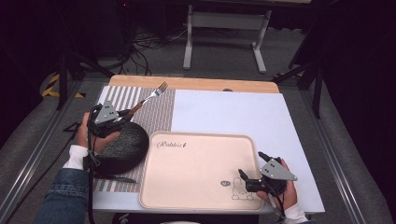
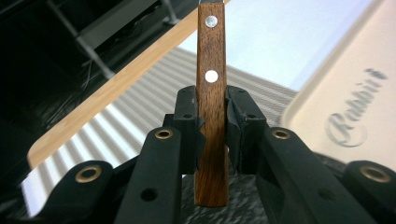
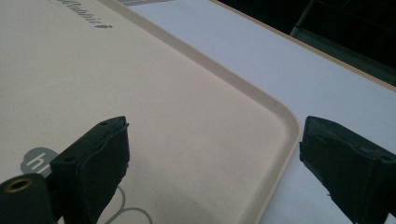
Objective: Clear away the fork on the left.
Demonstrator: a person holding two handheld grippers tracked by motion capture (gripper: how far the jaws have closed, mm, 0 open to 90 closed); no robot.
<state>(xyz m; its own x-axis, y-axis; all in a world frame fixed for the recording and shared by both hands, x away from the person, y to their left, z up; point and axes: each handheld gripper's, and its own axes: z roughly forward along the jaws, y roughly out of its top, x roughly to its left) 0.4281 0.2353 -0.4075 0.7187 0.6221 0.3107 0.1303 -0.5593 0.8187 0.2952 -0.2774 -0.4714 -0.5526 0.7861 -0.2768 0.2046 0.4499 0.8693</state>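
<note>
Right tongs are sitting spread at the near right corner of the beige tray, straddling its rim. Left tongs are pinching the fork by its wooden handle above the black plate; that off-centre grip risks it pivoting or slipping.

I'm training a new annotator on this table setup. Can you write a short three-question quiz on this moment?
1. True or false: the left tongs are shut on the fork by its wooden handle.
2. What lies under the right tongs? A) striped mat B) tray C) black plate
3. Fill in: the word printed near the tray's far left corner is ____.

Key:
1. True; the pads clamp the handle on both sides.
2. B; the open jaws straddle the rim of the tray, near its rabbit drawing.
3. Rabbit.
</note>
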